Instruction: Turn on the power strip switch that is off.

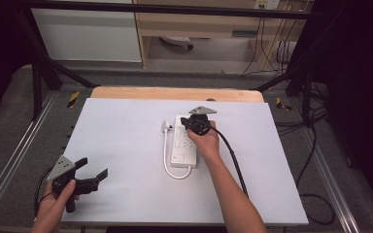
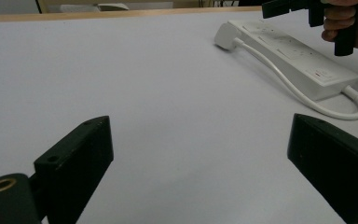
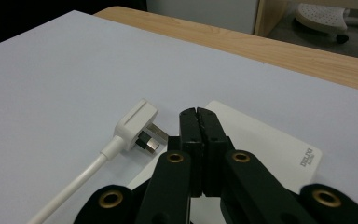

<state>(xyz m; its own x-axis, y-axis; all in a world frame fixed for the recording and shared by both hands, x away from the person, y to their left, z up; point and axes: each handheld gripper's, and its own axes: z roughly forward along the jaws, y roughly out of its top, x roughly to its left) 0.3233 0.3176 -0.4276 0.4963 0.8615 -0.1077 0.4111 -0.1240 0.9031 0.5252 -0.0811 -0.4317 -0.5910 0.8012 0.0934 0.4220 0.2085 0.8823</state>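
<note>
A white rectangular plastic power strip (image 1: 185,141) lay near the middle of the desk (image 1: 126,145), which was covered by a pale lavender-white sheet. All positions below are given from that power strip.

Its white cable (image 1: 166,158) looped out from the near end, ran up along its left side, and ended in a white three-pin plug (image 1: 166,126) lying on the desk just beside the strip's far left corner, metal pins pointing toward the strip.

My right hand-held gripper (image 1: 190,125) hovered over the far end of the strip, my right hand (image 1: 205,141) above the strip's body. In the right gripper view, its two black jaws were pressed flat together with nothing between them, their tips (image 3: 196,114) over the strip's far edge, close to the plug (image 3: 137,125).

My left hand-held gripper (image 1: 93,167) was well apart from the strip, toward the desk's near left corner, held in my left hand (image 1: 58,199). Its jaws were spread wide, empty, above bare desk surface, facing toward the strip (image 2: 293,56).
</note>
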